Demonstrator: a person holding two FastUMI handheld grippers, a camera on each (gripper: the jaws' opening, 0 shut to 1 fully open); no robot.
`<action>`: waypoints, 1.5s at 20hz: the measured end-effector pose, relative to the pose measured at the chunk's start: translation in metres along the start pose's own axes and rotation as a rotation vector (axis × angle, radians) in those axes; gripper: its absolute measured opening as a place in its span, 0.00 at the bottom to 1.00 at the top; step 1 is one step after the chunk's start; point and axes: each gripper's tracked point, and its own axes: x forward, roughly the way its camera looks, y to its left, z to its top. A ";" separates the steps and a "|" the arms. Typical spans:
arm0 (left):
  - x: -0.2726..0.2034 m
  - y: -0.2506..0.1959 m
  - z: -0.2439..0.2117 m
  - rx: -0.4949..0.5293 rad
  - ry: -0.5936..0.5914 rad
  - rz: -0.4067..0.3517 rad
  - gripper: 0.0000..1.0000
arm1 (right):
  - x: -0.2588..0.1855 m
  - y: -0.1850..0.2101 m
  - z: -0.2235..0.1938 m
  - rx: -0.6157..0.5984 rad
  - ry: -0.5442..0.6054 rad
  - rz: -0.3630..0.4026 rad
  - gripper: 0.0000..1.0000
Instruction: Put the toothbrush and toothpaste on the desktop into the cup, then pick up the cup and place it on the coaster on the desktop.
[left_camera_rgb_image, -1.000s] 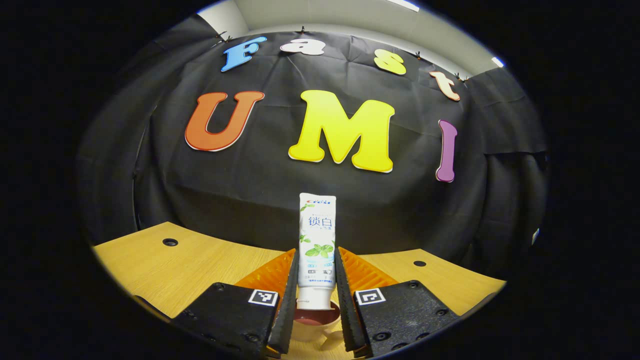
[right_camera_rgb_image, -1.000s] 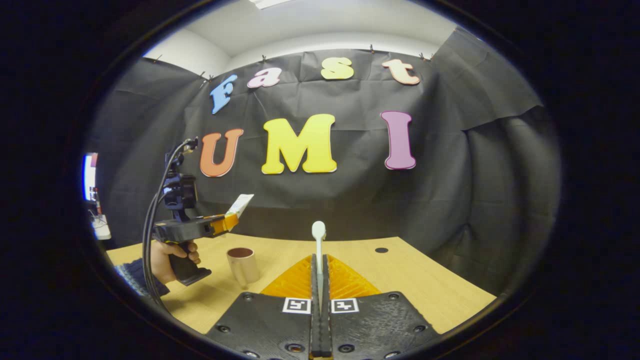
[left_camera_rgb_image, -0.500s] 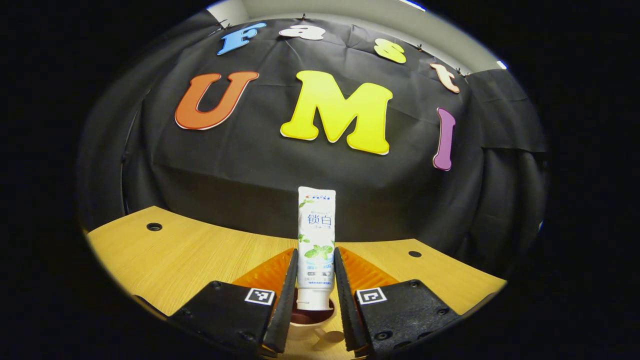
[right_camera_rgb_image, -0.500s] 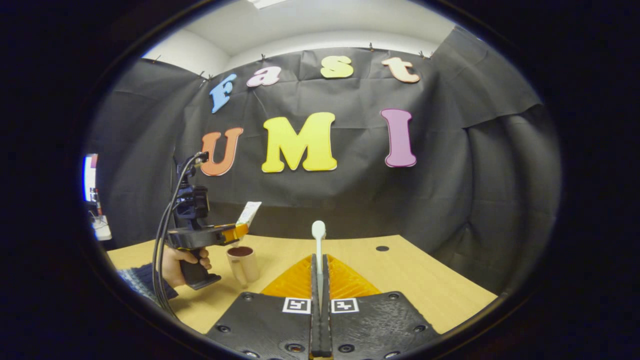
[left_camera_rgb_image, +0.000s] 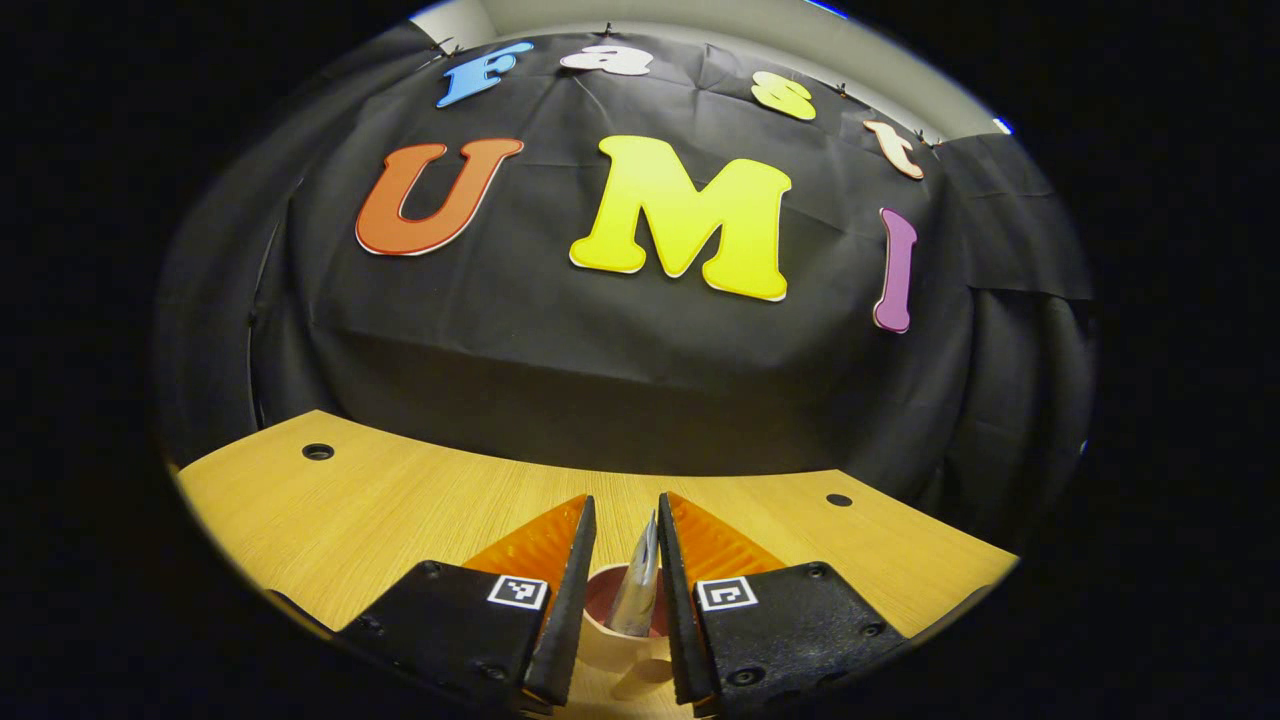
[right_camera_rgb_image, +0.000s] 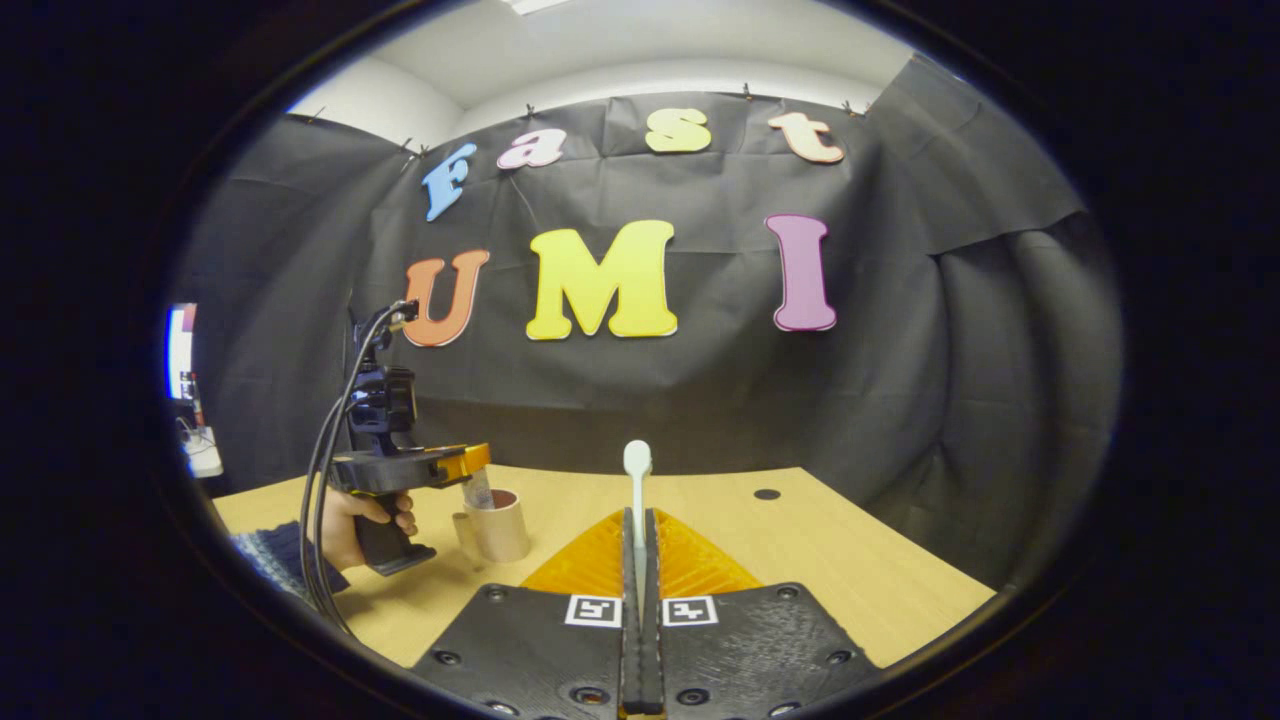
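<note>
The paste (left_camera_rgb_image: 638, 590) stands upright in the cup (left_camera_rgb_image: 612, 640) on the table (left_camera_rgb_image: 400, 500), its lower end hidden; the left tool (left_camera_rgb_image: 622, 560) gapes above, touching nothing. The right tool (right_camera_rgb_image: 637, 560) pinches the brush (right_camera_rgb_image: 636, 480), head up, handle hidden.

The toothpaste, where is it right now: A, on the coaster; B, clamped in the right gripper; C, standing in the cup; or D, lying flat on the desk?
C: in the left gripper view the toothpaste stands in the cup, between the open left gripper fingers.
</note>
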 end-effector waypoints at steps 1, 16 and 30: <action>-0.003 0.000 0.000 -0.004 -0.001 -0.001 0.40 | -0.001 0.000 -0.001 0.000 0.000 0.000 0.00; -0.080 0.014 -0.022 0.013 0.001 0.034 0.92 | 0.059 0.059 0.030 -0.001 -0.018 0.072 0.00; -0.121 0.032 -0.011 0.004 -0.059 0.046 0.93 | 0.178 0.190 0.082 -0.024 -0.133 0.246 0.00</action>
